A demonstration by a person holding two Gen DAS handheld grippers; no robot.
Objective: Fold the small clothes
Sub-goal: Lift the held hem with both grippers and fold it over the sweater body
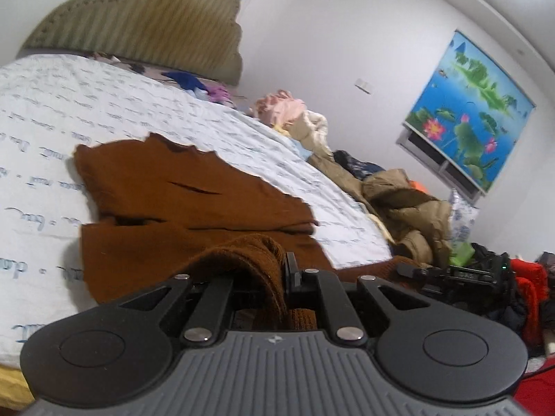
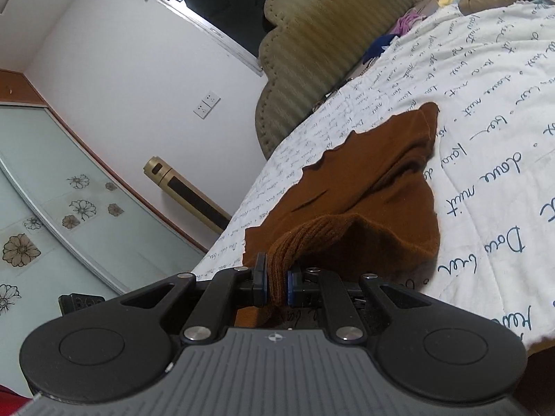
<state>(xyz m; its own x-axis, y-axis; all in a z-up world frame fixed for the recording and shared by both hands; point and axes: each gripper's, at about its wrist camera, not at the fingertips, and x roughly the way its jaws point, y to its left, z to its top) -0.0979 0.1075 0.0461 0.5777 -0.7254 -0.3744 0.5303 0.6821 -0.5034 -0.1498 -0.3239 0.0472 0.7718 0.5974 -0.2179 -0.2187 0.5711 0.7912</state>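
A brown knitted garment (image 1: 180, 201) lies spread on the bed's white quilt (image 1: 52, 104), which is printed with blue handwriting. Its near, ribbed edge is lifted off the quilt by both grippers while the rest stays flat, with a scalloped hem along the far side.

The left gripper (image 1: 263, 277) has the ribbed edge bunched between its fingers. The cloth humps up over the left finger and hides it; only the right finger (image 1: 291, 270) shows, pressed against the knit. The fabric drapes down through the gap toward the gripper body, so the fingers are closed on the garment.

In the right wrist view the right gripper (image 2: 276, 282) pinches a narrow fold of the same ribbed edge (image 2: 312, 235). Both blue-edged pads (image 2: 261, 277) sit tight against the cloth on either side, with the fold standing up between them and a short tail hanging below. Beyond the fingers the garment (image 2: 374, 180) slopes away across the quilt (image 2: 503, 138) toward the padded olive headboard (image 2: 319, 34).

From the left wrist view the right gripper (image 1: 451, 274) appears low at the right, near the bed's edge, with the brown cloth running toward it. A heap of mixed clothes (image 1: 399, 194) lies along the far side of the bed, and a blind (image 1: 468, 111) painted with lotus flowers hangs over the window.
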